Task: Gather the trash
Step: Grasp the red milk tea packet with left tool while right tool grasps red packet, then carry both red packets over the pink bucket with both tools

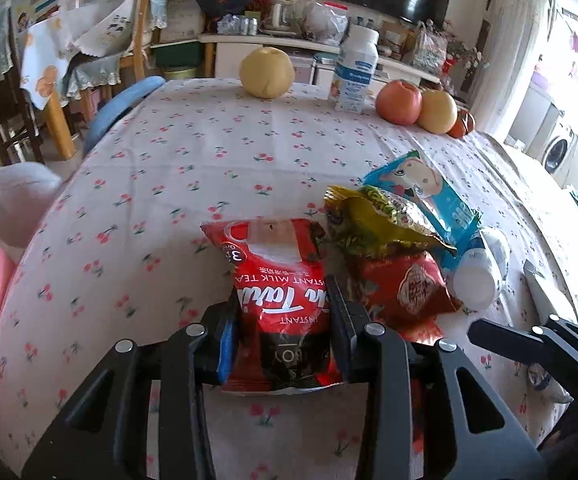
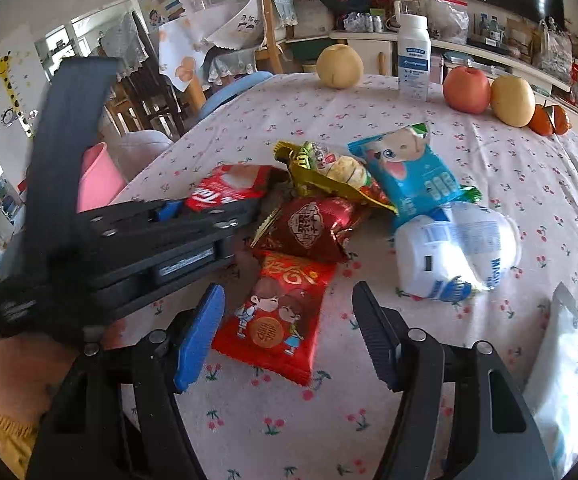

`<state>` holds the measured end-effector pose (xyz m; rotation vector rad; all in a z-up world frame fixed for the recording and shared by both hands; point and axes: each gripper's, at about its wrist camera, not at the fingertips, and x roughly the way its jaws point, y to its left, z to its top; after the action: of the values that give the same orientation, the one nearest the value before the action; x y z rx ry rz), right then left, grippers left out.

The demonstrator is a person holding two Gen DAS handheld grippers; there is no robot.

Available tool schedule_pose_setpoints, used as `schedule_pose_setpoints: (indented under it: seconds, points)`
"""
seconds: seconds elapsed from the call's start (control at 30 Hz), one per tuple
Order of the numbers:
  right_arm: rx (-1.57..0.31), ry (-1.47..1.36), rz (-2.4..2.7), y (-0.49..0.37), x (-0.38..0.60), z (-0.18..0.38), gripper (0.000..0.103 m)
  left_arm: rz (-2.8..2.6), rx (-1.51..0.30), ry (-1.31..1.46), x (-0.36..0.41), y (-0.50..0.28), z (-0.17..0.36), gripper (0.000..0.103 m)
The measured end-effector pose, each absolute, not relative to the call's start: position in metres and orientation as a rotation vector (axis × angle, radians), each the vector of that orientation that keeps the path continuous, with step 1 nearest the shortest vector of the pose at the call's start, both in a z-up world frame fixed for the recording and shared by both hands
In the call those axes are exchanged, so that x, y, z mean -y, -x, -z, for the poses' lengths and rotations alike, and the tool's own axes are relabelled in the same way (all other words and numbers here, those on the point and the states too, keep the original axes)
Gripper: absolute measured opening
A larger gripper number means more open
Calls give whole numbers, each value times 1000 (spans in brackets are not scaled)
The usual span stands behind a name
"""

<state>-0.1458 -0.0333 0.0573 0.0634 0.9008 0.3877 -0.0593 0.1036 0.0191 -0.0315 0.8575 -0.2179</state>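
My left gripper (image 1: pixel 283 304) is shut on a red instant milk tea packet (image 1: pixel 279 280), gripping its lower half. The packet also shows in the right wrist view (image 2: pixel 225 186), with the left gripper (image 2: pixel 209 216) on it. A pile of wrappers lies beside it: a gold snack bag (image 2: pixel 329 172), a dark red wrapper (image 2: pixel 309 226), a blue dog-print bag (image 2: pixel 409 172), a crushed white plastic bottle (image 2: pixel 453 248) and a red cartoon-couple packet (image 2: pixel 281 312). My right gripper (image 2: pixel 289 320) is open, its fingers on either side of the cartoon-couple packet, which lies flat.
The table (image 2: pixel 509 168) has a cherry-print cloth. At its far edge stand a yellow pear (image 2: pixel 339 66), a white bottle (image 2: pixel 414 58), an apple (image 2: pixel 467 90) and more fruit. A white bag (image 2: pixel 565 360) lies at the right. A pink bin (image 2: pixel 97 178) and chairs stand left of the table.
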Motion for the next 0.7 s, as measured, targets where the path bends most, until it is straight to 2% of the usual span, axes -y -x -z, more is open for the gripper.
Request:
schedule_pose_setpoints:
  seconds: [0.13, 0.27, 0.7]
  points:
    - [-908, -36, -371, 147, 24, -51, 64, 178, -839, 53, -117, 70, -25, 39]
    - [-917, -4, -356, 146, 17, -43, 49, 156, -798, 66, -130, 85, -39, 39]
    - [-848, 29, -368, 158, 15, -55, 38, 109, -690, 93, -165, 118, -79, 39]
